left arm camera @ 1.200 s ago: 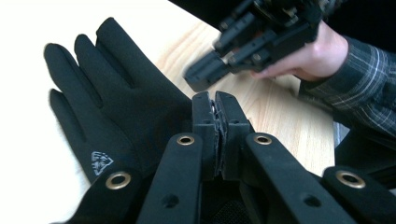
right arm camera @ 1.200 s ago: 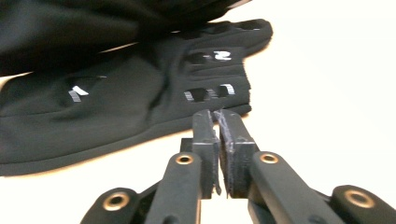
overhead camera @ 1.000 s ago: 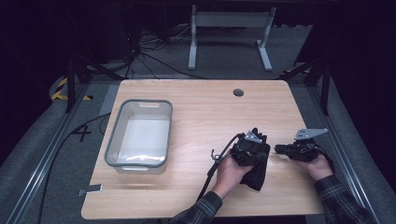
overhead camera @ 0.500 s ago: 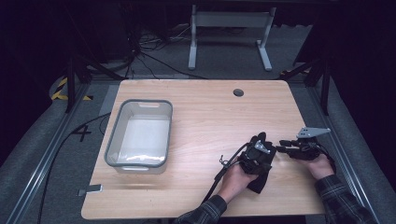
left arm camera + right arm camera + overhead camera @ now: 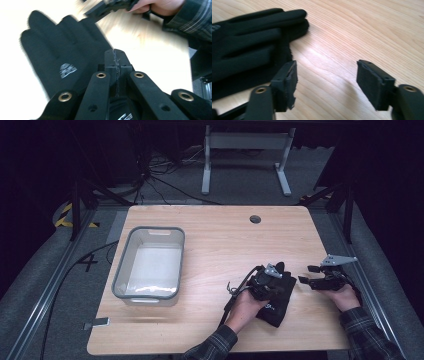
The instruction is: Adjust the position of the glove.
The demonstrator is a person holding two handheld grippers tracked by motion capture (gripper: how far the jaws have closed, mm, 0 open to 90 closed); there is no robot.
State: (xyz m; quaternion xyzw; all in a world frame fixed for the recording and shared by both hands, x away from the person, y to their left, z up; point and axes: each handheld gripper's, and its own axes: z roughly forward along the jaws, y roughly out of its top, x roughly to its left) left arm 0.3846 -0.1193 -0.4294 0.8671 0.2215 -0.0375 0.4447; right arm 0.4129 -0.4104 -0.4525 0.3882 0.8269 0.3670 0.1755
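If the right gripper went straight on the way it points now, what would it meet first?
Probably the black glove. In the high view the right gripper, jaws open with nothing between them, aims left across the table toward it; in its own view the glove lies partly off-line, so it might only graze the fingers.

Your left gripper is black, with brass-ringed rivets along its linkage arms. Your right gripper carries rectangular black pads. Your sleeves are dark plaid.

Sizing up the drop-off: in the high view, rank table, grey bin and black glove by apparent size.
1. Table, by far the largest.
2. Grey bin.
3. Black glove, smallest, though the left gripper shut on it covers part.
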